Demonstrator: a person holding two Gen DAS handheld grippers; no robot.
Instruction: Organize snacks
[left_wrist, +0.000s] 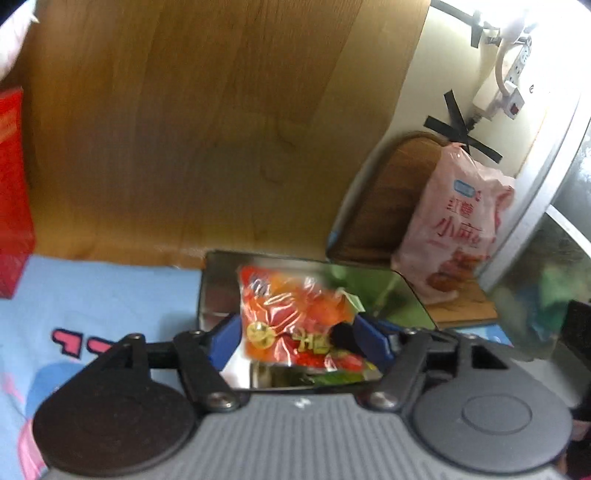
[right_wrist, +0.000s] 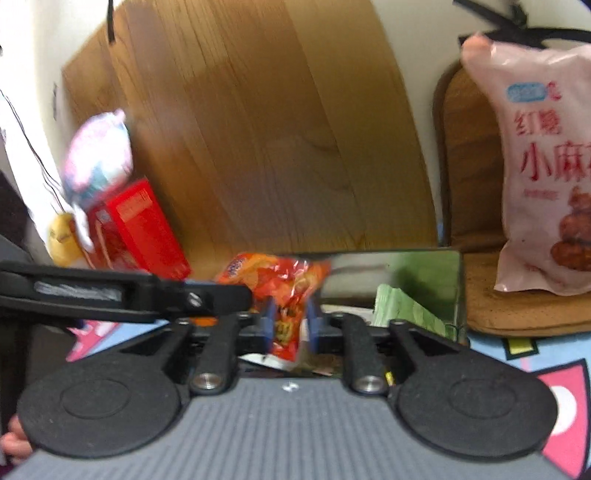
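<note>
While the orange snack packet (right_wrist: 280, 291) is lowered into the metal tin (left_wrist: 221, 280), both grippers (left_wrist: 295, 332) (right_wrist: 290, 328), part-open around it with contact indiscernible, should be released evenly.

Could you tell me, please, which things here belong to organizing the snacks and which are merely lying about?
Belonging: crinkly orange-red snack packet; shiny metal tin; pale pink snack bag; red cardboard box.
Lying about: white power strip; brown woven seat cushion.

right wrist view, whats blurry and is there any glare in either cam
Right wrist view: the red box and pink-white bag at left are motion-smeared, the orange snack bag soft. Left wrist view: window glare blows out the top right; wood panel blurred.
</note>
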